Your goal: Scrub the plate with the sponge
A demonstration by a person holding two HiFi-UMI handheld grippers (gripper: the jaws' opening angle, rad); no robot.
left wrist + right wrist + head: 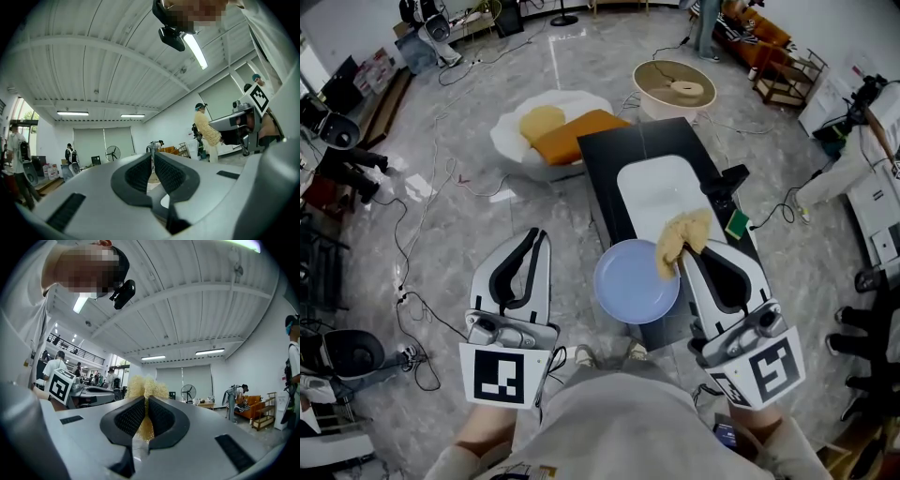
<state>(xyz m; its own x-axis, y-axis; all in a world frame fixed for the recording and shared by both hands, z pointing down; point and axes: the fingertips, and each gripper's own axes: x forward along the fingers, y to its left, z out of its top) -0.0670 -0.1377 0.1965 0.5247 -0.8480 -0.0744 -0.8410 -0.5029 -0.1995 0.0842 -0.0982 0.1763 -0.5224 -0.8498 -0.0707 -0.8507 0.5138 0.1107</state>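
Clenching the right gripper (686,255) on the sponge (682,238): jaws pinched on its lower part, with the frayed yellow bulk sticking out past the tips. Judging that a grip chosen for wiping with the free end and not with the jaws themselves.

Holding the sponge at the right rim of the plate (633,281), overlapping it in the head view. Touching or just above: impossible to tell.

Having the plate flat and face up at the near end of the desk (609,150), just in front of the white basin (661,187), left rim about at the desk's edge. Likely set there for easy reach, with the basin close by.

Carrying nothing in the left gripper (536,234): jaws drawn almost together on empty air, hanging left of the desk and apart from the plate. Probably parked out of the way. Also well placed for coming in and steadying the plate, loose on the desk and apt to slide under a sideways wipe.

Pointing both grippers forward and fairly level, taking in ceiling and far walls, not the desk, in the gripper views.

Judging the scrubbing at its very start, with the sponge only at the rim and the plate's face bare. Needing next a lowering onto the plate and strokes across its face. Pressing lightly near the left side, for fear of tipping or pushing the plate off the edge.
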